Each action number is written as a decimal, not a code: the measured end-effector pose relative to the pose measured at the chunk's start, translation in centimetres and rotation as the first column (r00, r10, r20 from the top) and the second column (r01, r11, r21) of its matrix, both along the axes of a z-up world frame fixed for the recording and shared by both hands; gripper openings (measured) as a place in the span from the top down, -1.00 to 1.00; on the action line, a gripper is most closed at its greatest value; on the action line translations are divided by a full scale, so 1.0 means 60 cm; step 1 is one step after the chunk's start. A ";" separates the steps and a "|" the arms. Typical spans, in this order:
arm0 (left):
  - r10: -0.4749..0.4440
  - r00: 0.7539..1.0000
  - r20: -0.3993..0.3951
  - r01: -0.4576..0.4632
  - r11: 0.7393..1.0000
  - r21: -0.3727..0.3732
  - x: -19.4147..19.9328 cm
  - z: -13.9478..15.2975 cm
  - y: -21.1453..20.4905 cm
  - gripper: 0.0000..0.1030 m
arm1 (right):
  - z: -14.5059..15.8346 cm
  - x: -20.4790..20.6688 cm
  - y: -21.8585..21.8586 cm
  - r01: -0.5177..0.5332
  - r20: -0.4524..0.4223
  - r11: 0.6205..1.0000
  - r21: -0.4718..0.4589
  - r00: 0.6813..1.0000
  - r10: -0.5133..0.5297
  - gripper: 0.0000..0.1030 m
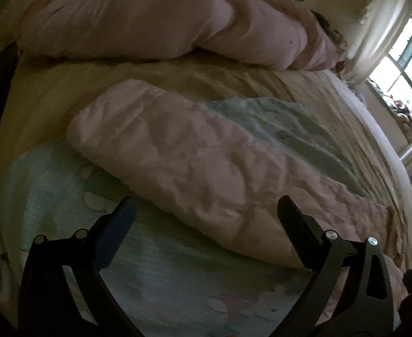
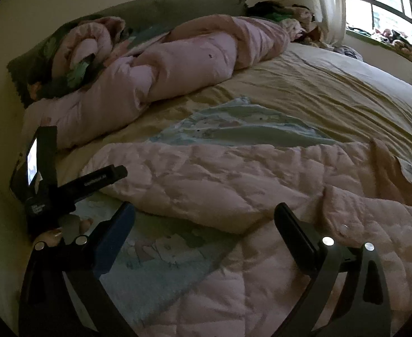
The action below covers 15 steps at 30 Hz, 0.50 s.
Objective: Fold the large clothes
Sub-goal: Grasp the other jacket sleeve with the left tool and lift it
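The left gripper (image 1: 206,210) is hanging over the bed with its two fingers spread wide and nothing between them; the folded pink band of the quilted garment (image 1: 206,174) is lying just beyond and partly between the tips, though whether either finger is touching it cannot be told. The right gripper (image 2: 204,216) is likewise gaping wide and gripping nothing, its two fingers straddling the near fold of the quilted garment (image 2: 234,182) from above. In the right wrist view the left gripper (image 2: 104,179) is also showing at the left edge, with a lit screen on its body and a hand (image 2: 65,230) wrapping its handle.

Two padded pink pieces are lying on the bed. The near one is the quilted garment, pink outside with a pale blue printed lining (image 2: 234,132) showing above and below the fold. The far one is a rolled pink duvet (image 2: 178,64), bunched against a dark green pillow (image 2: 51,56) at the wall.

In the left wrist view the folded band is running as one long strip from upper left to lower right, its rounded end pointing toward the upper left. In the right wrist view the same band is stretching across from left to right. It is resting on the tan bedsheet (image 1: 178,75), well apart from the duvet. One window (image 2: 380,5) is glowing at the far right corner.
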<state>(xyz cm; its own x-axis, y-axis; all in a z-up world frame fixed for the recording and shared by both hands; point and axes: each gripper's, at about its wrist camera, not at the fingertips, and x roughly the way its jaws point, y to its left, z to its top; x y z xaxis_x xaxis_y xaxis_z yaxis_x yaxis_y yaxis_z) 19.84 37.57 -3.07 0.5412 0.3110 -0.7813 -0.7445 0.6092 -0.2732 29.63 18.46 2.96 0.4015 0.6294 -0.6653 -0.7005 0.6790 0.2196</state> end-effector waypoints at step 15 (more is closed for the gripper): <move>0.065 0.997 -0.035 -0.070 0.986 -0.149 -0.008 -0.068 0.067 -0.82 | -0.024 0.017 0.042 -0.013 -0.033 1.000 -0.019 0.999 0.012 -0.92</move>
<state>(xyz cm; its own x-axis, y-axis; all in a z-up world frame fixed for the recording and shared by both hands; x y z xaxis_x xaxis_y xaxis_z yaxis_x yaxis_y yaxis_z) 19.34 41.59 -7.18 0.4984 0.2244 -0.8374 -0.7918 0.5112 -0.3343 30.62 21.00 1.50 0.3715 0.6211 -0.6901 -0.7015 0.6746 0.2296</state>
